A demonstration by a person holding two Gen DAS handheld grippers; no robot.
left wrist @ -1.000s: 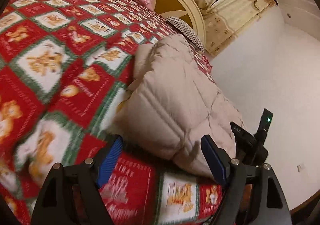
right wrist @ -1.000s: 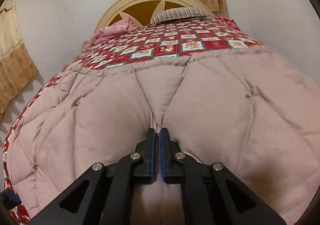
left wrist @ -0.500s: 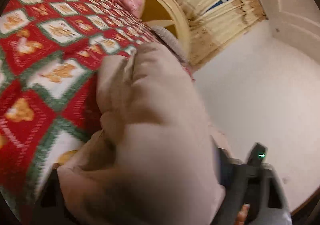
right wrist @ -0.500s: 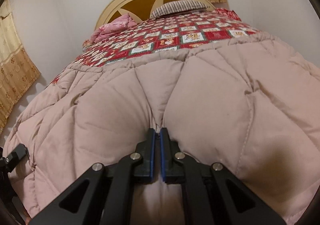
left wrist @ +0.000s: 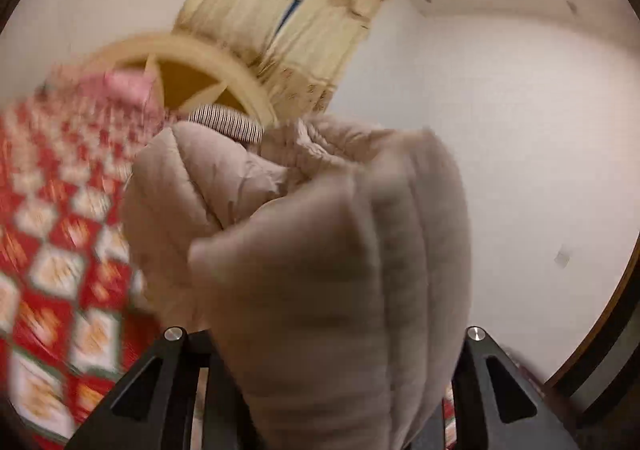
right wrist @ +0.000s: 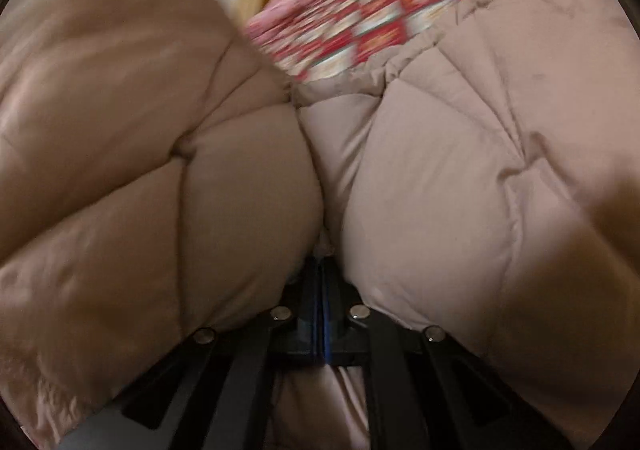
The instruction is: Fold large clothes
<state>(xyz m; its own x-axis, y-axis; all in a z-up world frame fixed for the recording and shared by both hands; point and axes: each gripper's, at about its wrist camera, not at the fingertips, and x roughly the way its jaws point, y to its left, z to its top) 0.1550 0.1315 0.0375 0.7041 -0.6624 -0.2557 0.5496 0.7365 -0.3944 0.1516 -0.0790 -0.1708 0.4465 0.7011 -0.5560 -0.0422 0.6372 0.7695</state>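
A puffy beige quilted coat (left wrist: 320,250) lies on the bed and fills both views. In the left wrist view a thick bunch of it bulges up between the two wide-apart arms of my left gripper (left wrist: 324,334); the fingertips are hidden by fabric, and the bunch is lifted off the bed. In the right wrist view my right gripper (right wrist: 322,290) is shut, its blue pads pinching a seam of the coat (right wrist: 440,178), which billows on both sides of it.
A red patterned bedspread (left wrist: 60,250) covers the bed. A cream headboard (left wrist: 192,62), a striped pillow (left wrist: 228,122) and a pink pillow (left wrist: 128,86) are at the far end. Curtains (left wrist: 288,22) and a white wall (left wrist: 520,154) stand behind.
The left gripper moved into the coat's edge, took in a bunch of it and lifted it. The right gripper stayed shut on the coat and raised it, so fabric now hides most of the bed.
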